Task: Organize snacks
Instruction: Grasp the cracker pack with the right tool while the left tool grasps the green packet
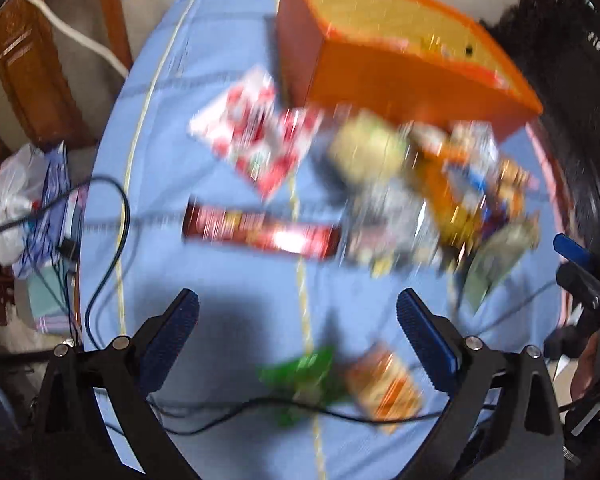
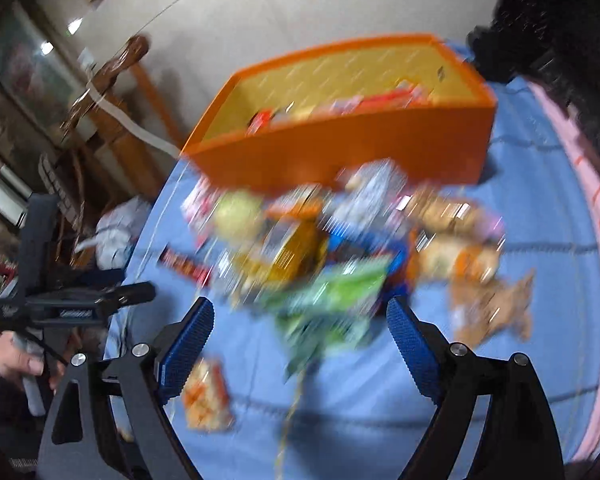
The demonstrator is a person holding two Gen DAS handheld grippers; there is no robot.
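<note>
Two claws, both spread, nothing between the pads. Left claw (image 1: 298,322) hangs over blue-covered bench (image 1: 228,280), w/ green packet (image 1: 304,376) & orange packet (image 1: 384,384) just below it. Right claw (image 2: 300,326) is over the snack pile (image 2: 324,240). Orange box (image 2: 340,152) sits behind the pile, some snacks inside. Pics blurry.

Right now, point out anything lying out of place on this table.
Most snacks lie in a loose heap outside the orange box. A green packet and an orange packet lie apart from it, near a black cable.
</note>
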